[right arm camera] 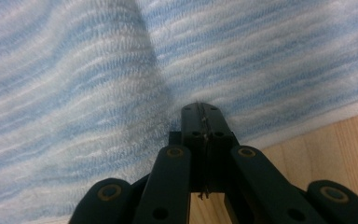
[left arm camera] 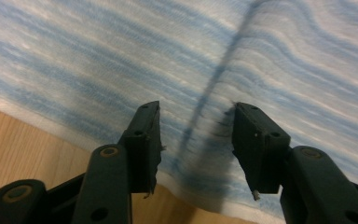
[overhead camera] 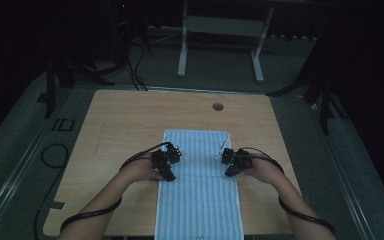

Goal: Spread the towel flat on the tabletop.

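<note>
We see the blue-striped towel lying flat down the middle of the wooden table, our left gripper at its left edge with jaws spread over a fold ridge, our right gripper at its right edge, jaws pressed together, seemingly pinching cloth.

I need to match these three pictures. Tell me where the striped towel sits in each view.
High view: the blue striped towel lies lower centre on the wooden table.
Left gripper view: the towel covers the top and right.
Right gripper view: the towel covers the top and left.
Shared landmark: its white edge against the wood.
</note>
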### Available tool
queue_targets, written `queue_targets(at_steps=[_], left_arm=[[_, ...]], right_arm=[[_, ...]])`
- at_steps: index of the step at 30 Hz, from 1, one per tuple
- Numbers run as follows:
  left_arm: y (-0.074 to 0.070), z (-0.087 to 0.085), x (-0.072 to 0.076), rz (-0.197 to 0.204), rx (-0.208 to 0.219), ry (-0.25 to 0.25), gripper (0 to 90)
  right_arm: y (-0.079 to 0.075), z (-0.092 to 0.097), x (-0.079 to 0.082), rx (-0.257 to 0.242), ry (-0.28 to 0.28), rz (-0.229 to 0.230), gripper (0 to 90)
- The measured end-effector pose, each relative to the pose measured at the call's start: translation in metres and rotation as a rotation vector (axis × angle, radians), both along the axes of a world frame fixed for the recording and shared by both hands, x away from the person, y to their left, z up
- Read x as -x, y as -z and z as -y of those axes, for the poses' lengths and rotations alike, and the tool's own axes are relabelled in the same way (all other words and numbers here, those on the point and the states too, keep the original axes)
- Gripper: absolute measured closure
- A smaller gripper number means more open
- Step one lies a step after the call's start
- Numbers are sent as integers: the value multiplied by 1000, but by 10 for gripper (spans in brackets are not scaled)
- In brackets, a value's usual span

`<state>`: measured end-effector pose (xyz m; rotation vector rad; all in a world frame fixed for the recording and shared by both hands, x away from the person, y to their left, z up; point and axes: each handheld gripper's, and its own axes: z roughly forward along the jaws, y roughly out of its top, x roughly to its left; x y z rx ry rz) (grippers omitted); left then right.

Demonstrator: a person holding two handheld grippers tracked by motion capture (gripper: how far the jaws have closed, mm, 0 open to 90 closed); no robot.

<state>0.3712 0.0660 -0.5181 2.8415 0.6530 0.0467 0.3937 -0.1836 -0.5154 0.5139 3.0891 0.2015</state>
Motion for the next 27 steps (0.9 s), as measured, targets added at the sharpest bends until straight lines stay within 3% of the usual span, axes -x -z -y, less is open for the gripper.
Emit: queue_targets(at_steps=[1, 13, 16, 21, 27], left_arm=[[2, 0, -6, -5, 16, -6, 504], [2, 0, -32, 13, 20, -47, 503], [3, -4, -47, 16, 36, -62, 491], [3, -4, -62, 20, 23, -77, 489], [2, 0, -76, 12, 10, -97, 483]], right_arm=[[0, 1, -4, 12, 3, 18, 894], [0, 3, -38, 0, 60, 45, 865], [0, 1, -50, -4, 90, 39, 862], [1, 0, -63, -7, 108, 32, 862], [0, -5, -72, 28, 119, 33, 854]])
